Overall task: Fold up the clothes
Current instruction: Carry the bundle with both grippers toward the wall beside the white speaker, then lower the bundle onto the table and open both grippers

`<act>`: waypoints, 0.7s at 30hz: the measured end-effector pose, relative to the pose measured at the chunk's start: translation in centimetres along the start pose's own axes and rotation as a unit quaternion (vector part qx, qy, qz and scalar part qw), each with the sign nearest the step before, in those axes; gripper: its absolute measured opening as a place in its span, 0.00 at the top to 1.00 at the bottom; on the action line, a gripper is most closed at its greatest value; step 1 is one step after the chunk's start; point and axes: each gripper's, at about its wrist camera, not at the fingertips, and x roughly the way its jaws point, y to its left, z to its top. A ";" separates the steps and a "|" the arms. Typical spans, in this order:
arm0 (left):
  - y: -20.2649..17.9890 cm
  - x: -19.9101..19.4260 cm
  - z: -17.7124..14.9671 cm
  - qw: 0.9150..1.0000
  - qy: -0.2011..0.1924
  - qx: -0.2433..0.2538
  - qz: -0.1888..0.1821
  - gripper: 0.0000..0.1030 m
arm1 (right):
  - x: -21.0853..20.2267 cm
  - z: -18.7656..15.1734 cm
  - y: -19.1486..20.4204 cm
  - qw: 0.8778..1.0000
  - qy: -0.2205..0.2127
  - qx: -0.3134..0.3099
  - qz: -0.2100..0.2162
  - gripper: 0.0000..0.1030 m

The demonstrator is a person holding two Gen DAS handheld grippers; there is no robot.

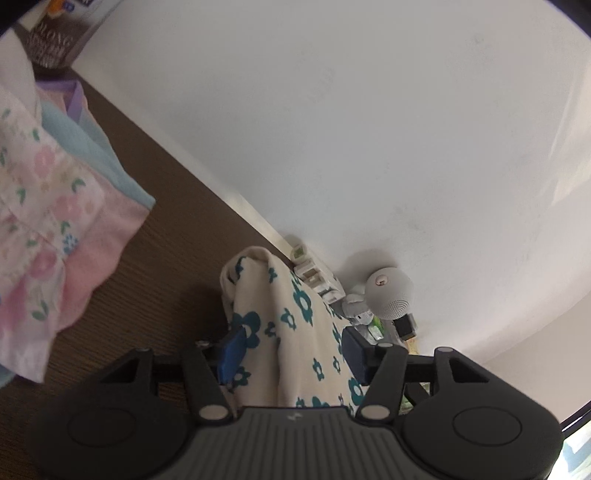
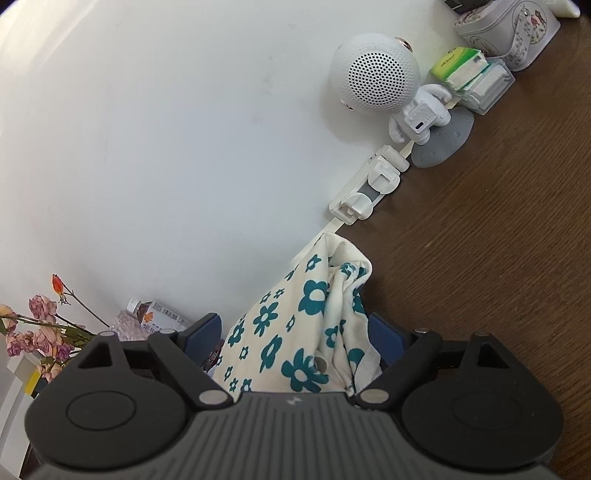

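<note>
both grippers, left gripper [image 1: 291,350] and right gripper [image 2: 295,332], pinch the floral garment [image 1: 291,321], its cloth running toward 12 o'clock from each set of jaws.

only "oolong" shows, partly, on the dark box [image 1: 55,40]; the bottle label's [image 2: 162,314] print is too small.

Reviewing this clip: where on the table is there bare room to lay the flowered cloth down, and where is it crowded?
Bare wood lies right of the cream flowered cloth, below the astronaut speaker. Another strip runs between the cloth and the folded pastel pile. The wall edge is crowded: white clip, tissue packs, tin.
</note>
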 end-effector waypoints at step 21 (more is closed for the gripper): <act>-7.0 -6.6 -7.0 0.944 -0.060 0.262 0.190 0.00 | -5.2 -5.9 7.8 0.958 0.008 -0.235 -0.164 0.00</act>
